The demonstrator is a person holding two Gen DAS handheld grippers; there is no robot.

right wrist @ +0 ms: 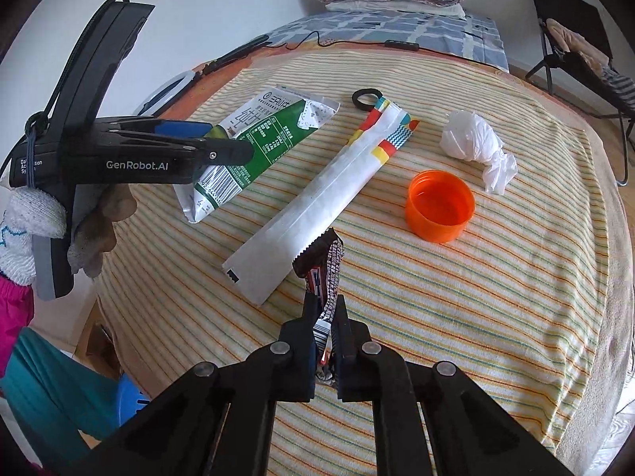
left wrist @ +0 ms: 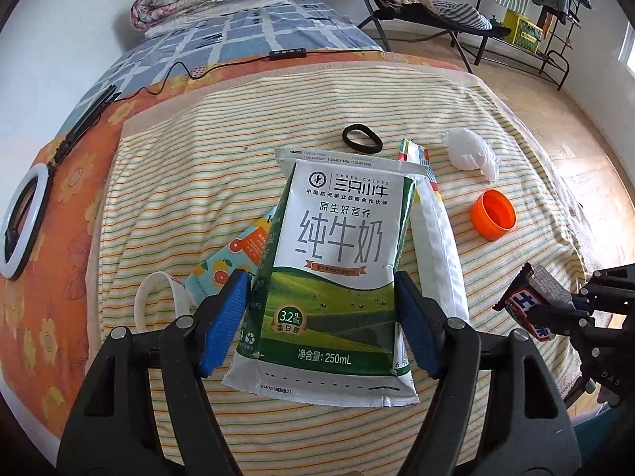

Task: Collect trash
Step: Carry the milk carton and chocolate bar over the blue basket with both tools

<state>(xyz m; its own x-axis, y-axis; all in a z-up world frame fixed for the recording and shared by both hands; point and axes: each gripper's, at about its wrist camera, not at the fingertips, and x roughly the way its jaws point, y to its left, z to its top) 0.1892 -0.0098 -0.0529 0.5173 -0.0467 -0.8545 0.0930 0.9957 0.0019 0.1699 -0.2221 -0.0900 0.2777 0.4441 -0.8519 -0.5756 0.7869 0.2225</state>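
My left gripper is shut on a green and white milk pouch and holds it above the striped cloth; it also shows in the right wrist view. My right gripper is shut on a dark candy wrapper, which also shows at the right edge of the left wrist view. On the cloth lie a long white snack wrapper, an orange cap, a crumpled white tissue and a black hair band.
The striped cloth covers a bed. A fruit-print packet and a white loop lie under the pouch. A ring light and cable lie at the far left. A folding chair stands beyond the bed.
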